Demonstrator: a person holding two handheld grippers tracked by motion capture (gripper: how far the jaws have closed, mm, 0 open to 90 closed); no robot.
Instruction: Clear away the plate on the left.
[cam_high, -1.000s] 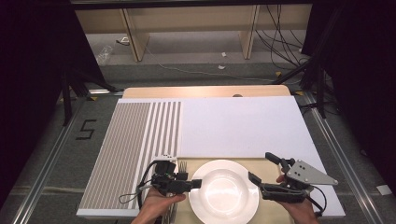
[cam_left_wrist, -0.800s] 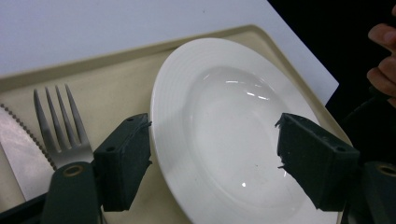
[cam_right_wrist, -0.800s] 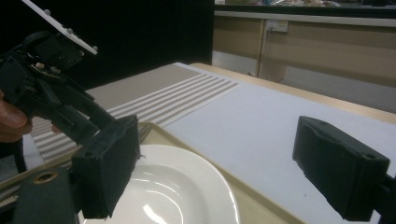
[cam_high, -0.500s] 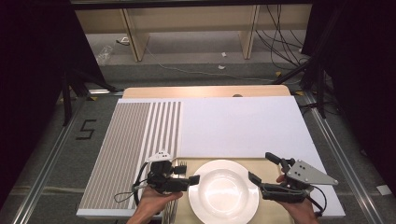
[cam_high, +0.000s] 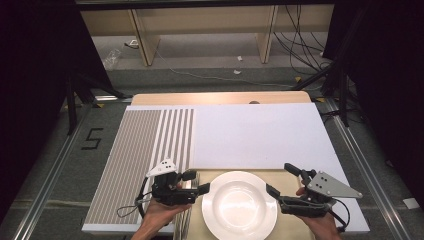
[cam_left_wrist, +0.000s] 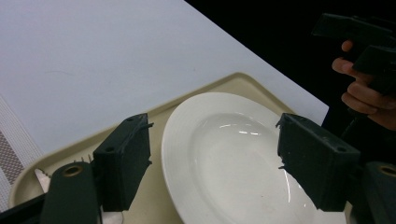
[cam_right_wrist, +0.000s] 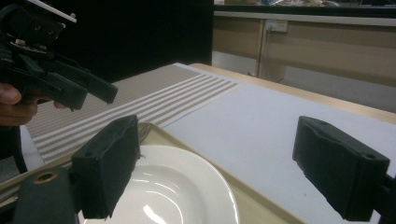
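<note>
Two grippers beside a white plate on a tray

The white plate (cam_high: 239, 206) lies on a beige tray (cam_high: 280, 176) at the near edge of the counter (cam_high: 255, 135), on a white mat. The left gripper (cam_high: 197, 182) is at the plate's left rim, jaws wide open and holding nothing. The right gripper (cam_high: 281, 179) is at the plate's right side, jaws also wide open and empty. A fork (cam_high: 194, 176) lies just left of the plate.

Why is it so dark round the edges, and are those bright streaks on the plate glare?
High view: black curtains flank the lit table. Left gripper view: white streaks on the plate are lamp glare, and its jaws look soft, being close. Right gripper view: background dim, plate glossy.
</note>
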